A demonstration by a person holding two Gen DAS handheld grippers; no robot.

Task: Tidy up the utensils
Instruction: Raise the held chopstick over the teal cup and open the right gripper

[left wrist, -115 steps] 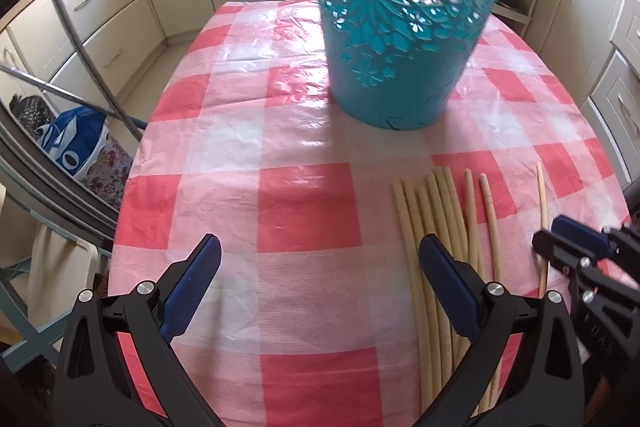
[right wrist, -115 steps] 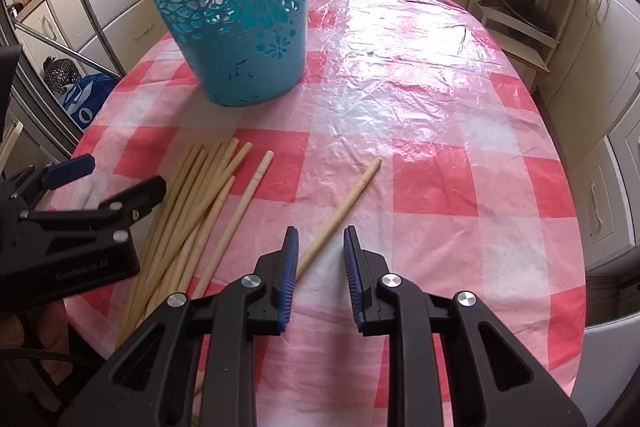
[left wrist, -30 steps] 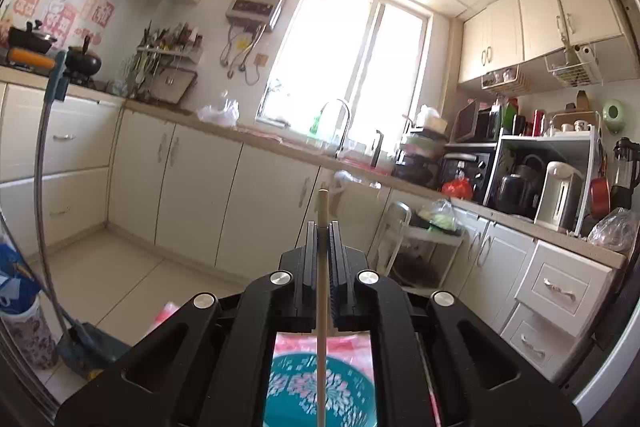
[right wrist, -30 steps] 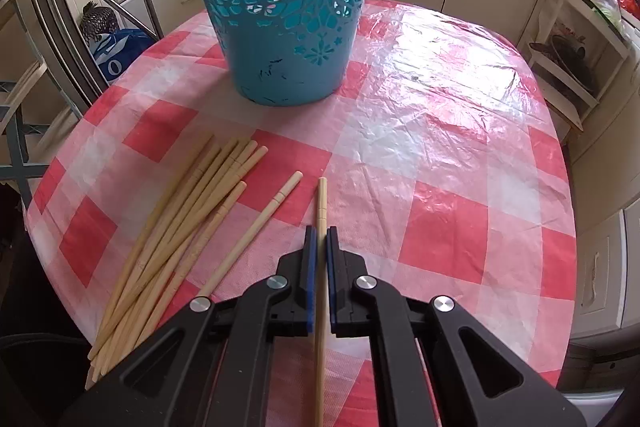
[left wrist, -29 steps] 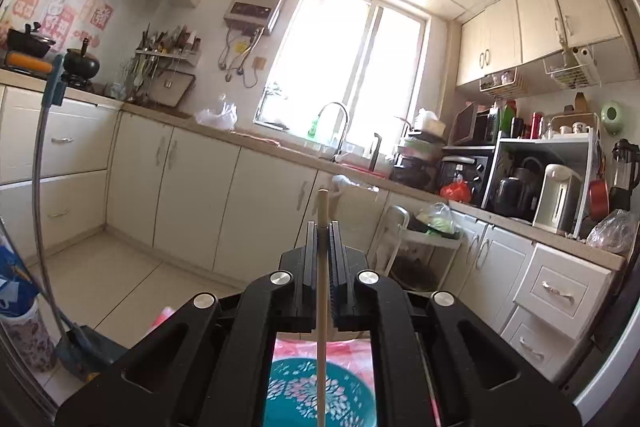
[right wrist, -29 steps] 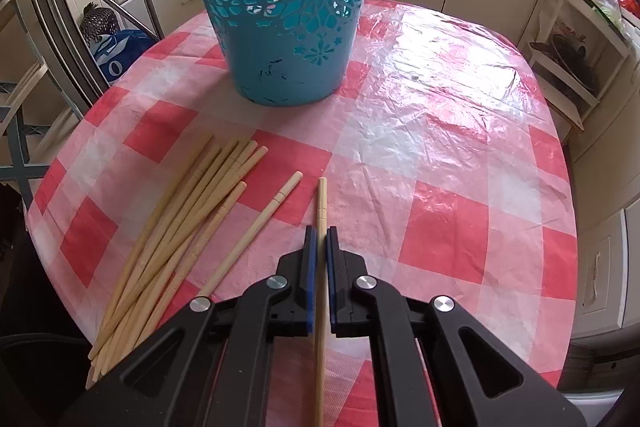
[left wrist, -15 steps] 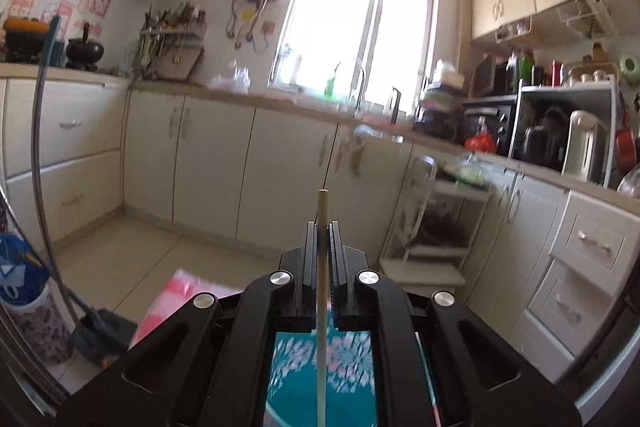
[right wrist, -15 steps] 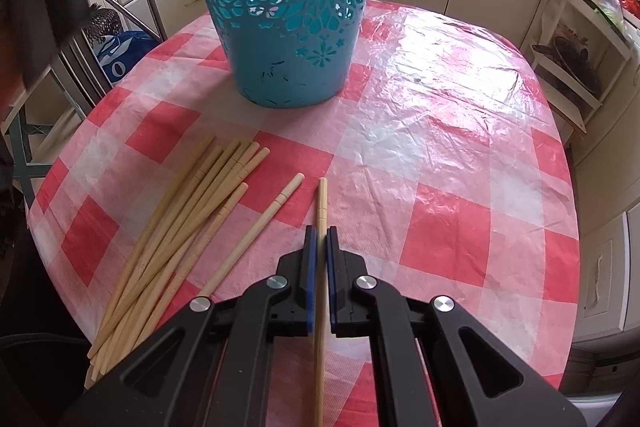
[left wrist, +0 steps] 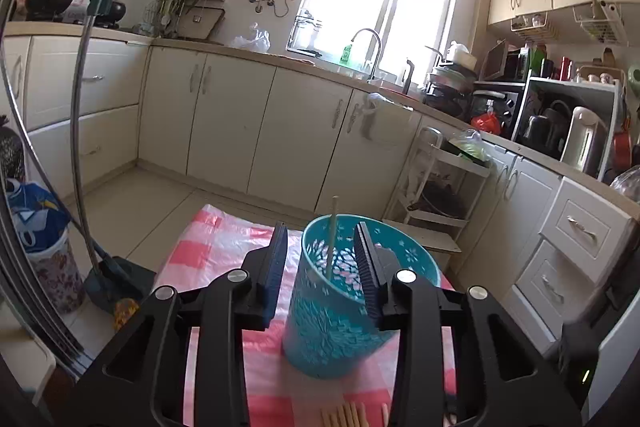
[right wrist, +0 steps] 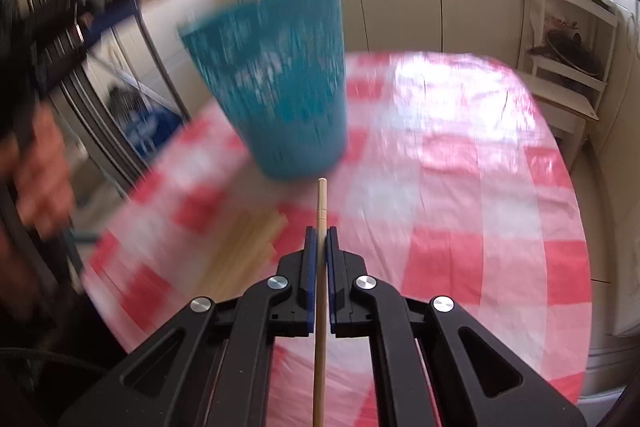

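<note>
Left gripper [left wrist: 322, 259] jaws, just opened partway above the bin [left wrist: 340, 331], are clear of a chopstick [left wrist: 331, 239] apparently dropping inside, while the right gripper [right wrist: 321, 247] is clamped on another chopstick [right wrist: 320, 307] lifted over the table [right wrist: 460, 187] for the same deposit.

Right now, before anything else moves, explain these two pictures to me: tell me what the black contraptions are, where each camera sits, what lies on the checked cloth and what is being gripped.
No robot here: a person holds a black two-fingered claw in each hand, with a camera on each looking along its fingers.

Left-hand view: the left claw has just been opening, and a thin bamboo chopstick stands free inside the tall turquoise plastic basket with flower cut-outs.

Right-hand view, blurred: the right claw is shut on another pale bamboo chopstick, with that basket behind.

On the red-and-white checked tablecloth lies a loose bundle of more chopsticks. The person's left hand shows at that picture's left edge.
</note>
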